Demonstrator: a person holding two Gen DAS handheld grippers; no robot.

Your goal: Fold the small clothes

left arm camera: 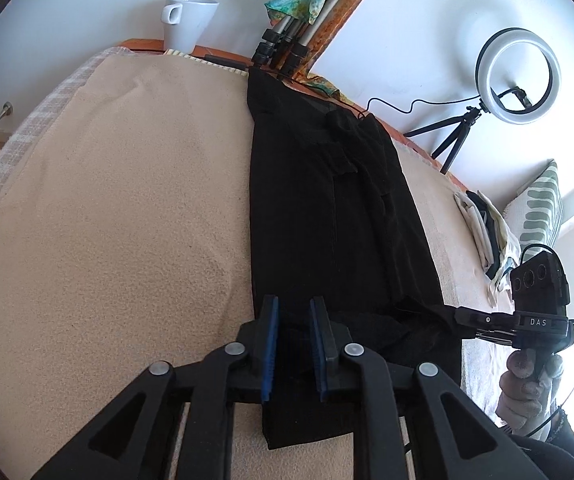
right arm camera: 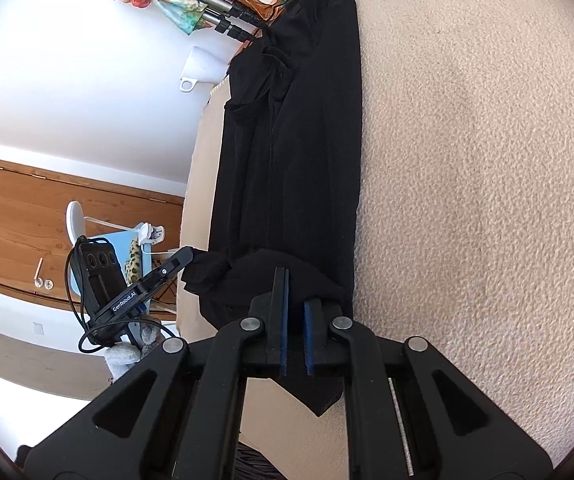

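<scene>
**A:** Where is it?

**B:** The black garment [left arm camera: 327, 200] lies as a long narrow strip on the beige towel [left arm camera: 127, 200]. It runs from the near edge out to the far edge, close to the tripod legs [left arm camera: 283, 48] and the white mug [left arm camera: 187, 20]. Its near end is bunched up, not flat.

**A:** So what is the step?

**B:** I'd say it is the crosswise fold, taking the near end toward the far end. To do it well, both near corners should rise together and travel level, so the strip stays straight and the long edges stay lined up. The bunched hem wants a light pull toward the near side first, or the crease will set in crooked.

**A:** And the grips?

**B:** The left gripper [left arm camera: 294, 344] has its jaws parted. Dark cloth lies between and beneath the blue pads [left arm camera: 269, 344], which do not look pressed on it. The right gripper [right arm camera: 295, 320] is nearly closed, with a fold of the hem pinched between its pads.

**A:** Their poses?

**B:** The left one tilts down over the near left corner. The right one, held in a gloved hand [left arm camera: 527, 380], reaches in from the right at a flatter angle, and the cloth draws to a peak at its tip. Before lifting, the left needs a real bite on its corner.
</scene>
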